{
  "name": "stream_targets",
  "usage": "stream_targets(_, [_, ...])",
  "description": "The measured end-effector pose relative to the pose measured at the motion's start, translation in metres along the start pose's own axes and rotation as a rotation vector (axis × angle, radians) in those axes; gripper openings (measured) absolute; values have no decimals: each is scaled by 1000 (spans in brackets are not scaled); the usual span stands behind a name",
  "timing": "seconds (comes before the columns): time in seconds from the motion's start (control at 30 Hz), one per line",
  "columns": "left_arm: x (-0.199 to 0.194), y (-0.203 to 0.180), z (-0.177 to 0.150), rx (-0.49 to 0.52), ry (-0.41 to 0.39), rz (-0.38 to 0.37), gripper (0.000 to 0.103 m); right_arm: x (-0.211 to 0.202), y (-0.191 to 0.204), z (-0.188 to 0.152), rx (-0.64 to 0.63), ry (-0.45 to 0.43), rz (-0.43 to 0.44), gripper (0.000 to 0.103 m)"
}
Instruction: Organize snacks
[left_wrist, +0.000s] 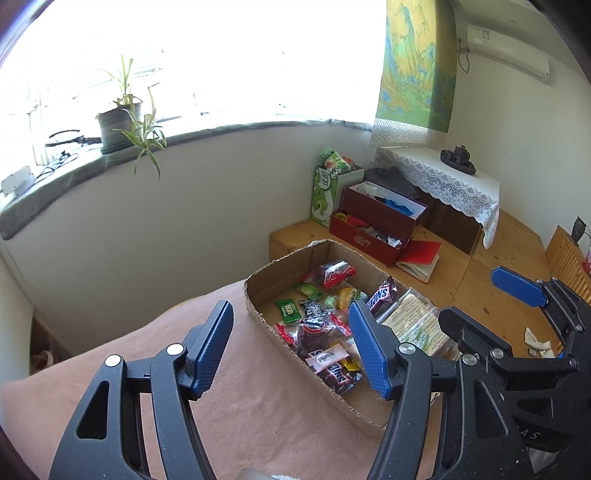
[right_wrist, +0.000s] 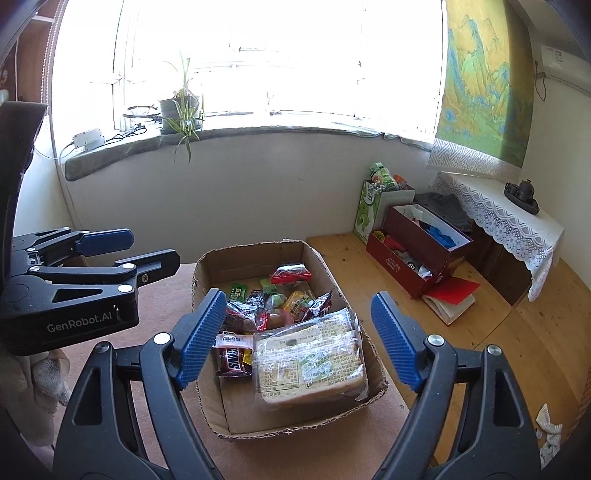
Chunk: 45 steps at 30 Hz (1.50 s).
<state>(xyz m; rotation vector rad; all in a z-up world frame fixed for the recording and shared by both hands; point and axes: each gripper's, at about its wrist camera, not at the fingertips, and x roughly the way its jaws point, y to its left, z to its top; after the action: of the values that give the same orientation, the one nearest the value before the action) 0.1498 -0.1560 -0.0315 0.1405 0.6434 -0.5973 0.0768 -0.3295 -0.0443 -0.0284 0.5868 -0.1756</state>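
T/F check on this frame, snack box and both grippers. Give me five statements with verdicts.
1. Both grippers are open and hold nothing. True: the left gripper and the right gripper show wide gaps between their blue pads.
2. The cardboard box has a closed lid. False: it is open-topped, and the snacks inside are visible.
3. The big clear-wrapped cracker pack lies inside the box. True.
4. The box sits on the bare wooden floor. False: it rests on a pinkish cloth, beside the wooden platform.
5. A Snickers bar is clamped in the left gripper. False: it lies in the box, leaning near the cracker pack.
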Motion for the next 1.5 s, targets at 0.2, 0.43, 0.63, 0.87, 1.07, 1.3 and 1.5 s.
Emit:
stream_targets(0.2, [-27, -1, -17, -6, -29, 14, 72, -19, 9, -7, -15, -13, -26, 83])
stream_targets(0.43, [-46, -1, -32, -16, -47, 39, 79, -36, 18, -11, -19, -28, -35, 85])
stream_targets(0.63, [-55, 6, -42, -49, -50, 64, 79, -51, 18, -16, 0, -62, -40, 102])
stream_targets(0.87, [-67, 10, -53, -66, -56, 83, 79, -59, 24, -18, -16, -75, -42, 103])
stream_targets(1.07, [-77, 11, -55, -69, -67, 92, 80, -61, 25, -22, -13, -68, -41, 103])
stream_targets(1.3, [-81, 8, -57, -63, -70, 96, 80, -63, 25, -24, -15, -66, -40, 103])
stream_targets(1.5, [-86, 4, -59, -60, -77, 90, 80, -63, 26, -25, -14, -65, -40, 103])
